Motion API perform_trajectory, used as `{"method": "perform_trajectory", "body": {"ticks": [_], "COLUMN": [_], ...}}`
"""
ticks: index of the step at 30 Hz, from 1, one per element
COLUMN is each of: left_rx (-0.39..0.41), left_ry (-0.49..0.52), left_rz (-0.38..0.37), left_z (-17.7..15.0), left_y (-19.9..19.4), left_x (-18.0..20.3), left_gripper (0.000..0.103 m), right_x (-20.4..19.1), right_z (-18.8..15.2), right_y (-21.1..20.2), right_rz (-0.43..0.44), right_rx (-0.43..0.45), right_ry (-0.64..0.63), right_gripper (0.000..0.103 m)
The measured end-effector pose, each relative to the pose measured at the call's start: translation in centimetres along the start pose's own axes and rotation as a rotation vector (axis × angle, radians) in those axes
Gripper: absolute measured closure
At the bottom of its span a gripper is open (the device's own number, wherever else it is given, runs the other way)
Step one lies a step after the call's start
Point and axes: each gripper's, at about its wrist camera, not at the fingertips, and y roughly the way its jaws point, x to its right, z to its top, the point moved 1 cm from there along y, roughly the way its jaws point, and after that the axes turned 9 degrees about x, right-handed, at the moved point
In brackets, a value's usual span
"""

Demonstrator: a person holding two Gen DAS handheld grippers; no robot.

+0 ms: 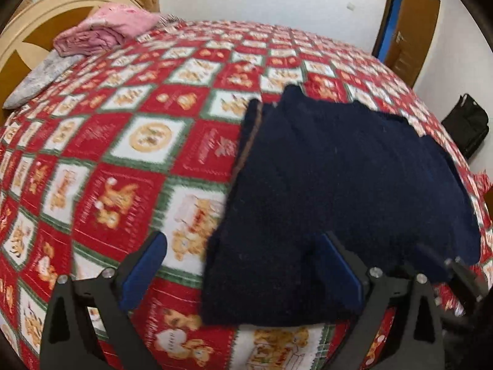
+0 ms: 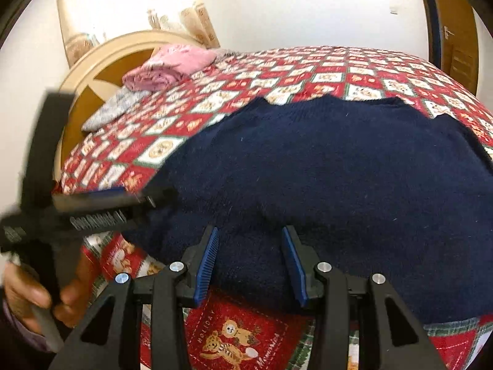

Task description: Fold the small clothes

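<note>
A navy knit garment [image 1: 339,169] lies spread flat on the red Christmas bedspread [image 1: 123,154]. My left gripper [image 1: 243,256] stands wide open over the garment's near left corner; its right finger is above the knit and its left finger above the bedspread, and neither pad presses. In the right wrist view the same garment [image 2: 323,169] fills the middle. My right gripper [image 2: 251,256] is partly open with the near hem lying loose between its blue pads. The left gripper [image 2: 135,206] shows at the left, held by a hand [image 2: 27,296].
A pile of folded pink cloth [image 1: 101,30] and a grey cloth [image 1: 40,77] lie by the wooden headboard [image 2: 101,61]. A door [image 1: 409,30] and a black bag [image 1: 468,123] on the floor are beyond the bed's right edge.
</note>
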Motion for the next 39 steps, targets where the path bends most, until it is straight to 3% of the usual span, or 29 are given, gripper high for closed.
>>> {"method": "perform_trajectory", "body": {"ticks": [2,5,7,10,13,16,17,19,25,27,30,32,35,37,39], "left_rx": [-0.044,-0.093,-0.064,-0.052,-0.035,-0.025,-0.018,-0.004,0.045,0.058,0.063,0.054,0.059,0.059,0.056], "left_ry": [0.003,-0.078,-0.128,-0.158,-0.194,-0.268,-0.29,-0.318,-0.337,-0.31,-0.312,-0.325,-0.346,-0.346,-0.365], "left_rz": [0.002,-0.055,-0.079,-0.095,-0.141,-0.184,-0.195,-0.212,-0.231,-0.212,-0.204,-0.178,-0.188,-0.196,-0.222], "left_z": [-0.6,-1.5,-1.7,-1.8,-1.7,-1.7,-1.8,-1.9,-2.4,-2.5,-2.7,-3.0,-3.4,-3.6,-3.6], "left_y": [0.9,1.8,1.4,1.1,0.7,0.6,0.4,0.3,-0.4,-0.5,-0.6,-0.4,-0.8,-1.0,-1.2], "left_x": [0.3,-0.4,-1.0,-1.1,-1.4,-2.0,-2.2,-2.4,-2.5,-2.1,-2.2,-2.4,-2.5,-2.5,-2.8], "left_gripper": [0.002,0.003,0.006,0.014,0.028,0.04,0.051,0.067,0.075,0.075,0.071,0.063,0.063,0.063,0.068], "right_x": [0.3,0.5,0.8,1.4,1.4,0.2,-0.2,-1.4,-5.4,-6.4,-8.0,-8.6,-9.0,-8.7,-8.5], "right_z": [0.7,2.5,4.5,8.2,11.0,12.8,12.9,12.9,12.2,11.5,10.7,10.4,9.7,9.7,10.0], "right_y": [-0.4,-0.6,-0.4,0.9,3.4,8.4,9.7,13.2,19.5,21.1,22.3,22.8,23.0,22.6,22.2], "right_rz": [0.001,0.001,0.02,0.11,0.132,0.165,0.169,0.141,-0.013,-0.054,-0.091,-0.134,-0.167,-0.158,-0.182], "right_rx": [0.012,0.019,0.018,0.005,-0.02,-0.129,-0.16,-0.233,-0.332,-0.379,-0.398,-0.408,-0.395,-0.386,-0.38], "right_ry": [0.007,-0.009,0.001,0.081,0.132,0.157,0.16,0.139,-0.064,-0.123,-0.22,-0.278,-0.345,-0.351,-0.373], "right_gripper": [0.058,0.058,0.058,0.04,0.038,0.038,0.038,0.038,0.038,0.022,0.01,0.01,0.011,0.018,0.046]}}
